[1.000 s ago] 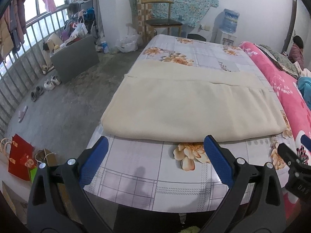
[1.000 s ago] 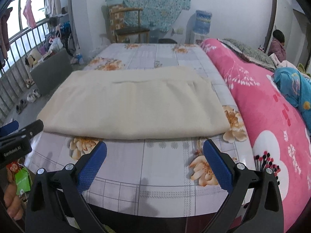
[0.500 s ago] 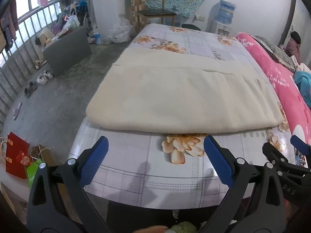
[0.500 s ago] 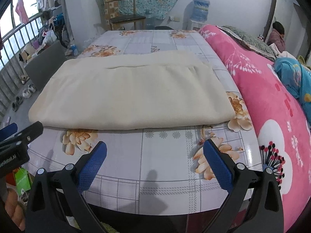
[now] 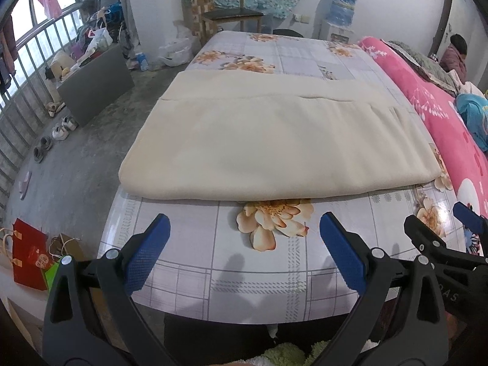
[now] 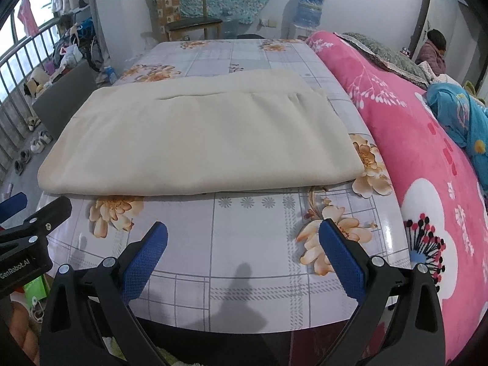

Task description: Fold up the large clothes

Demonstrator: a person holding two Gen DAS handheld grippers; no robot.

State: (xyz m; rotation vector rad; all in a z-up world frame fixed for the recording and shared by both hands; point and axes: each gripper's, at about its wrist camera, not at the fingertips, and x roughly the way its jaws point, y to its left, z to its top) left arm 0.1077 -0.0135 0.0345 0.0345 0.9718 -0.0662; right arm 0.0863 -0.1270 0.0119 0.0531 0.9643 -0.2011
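Both grippers have edged closer to the near edge of the table since a second ago, while the folded cream cloth [image 5: 274, 143] [image 6: 198, 140] has not shifted. It lies flat across the middle of the table [image 5: 305, 61] [image 6: 259, 235], its thick folded edge facing the near side and a narrower layer showing along its far side. Left gripper [image 5: 244, 244] and right gripper [image 6: 244, 247] hover side by side over the bare near edge, blue fingers spread wide and holding nothing, clear of the cloth. A pink blanket [image 5: 442, 116] [image 6: 427, 158] borders the table's right edge. A wooden chair [image 5: 235, 15] [image 6: 189, 21] stands beyond the far edge.
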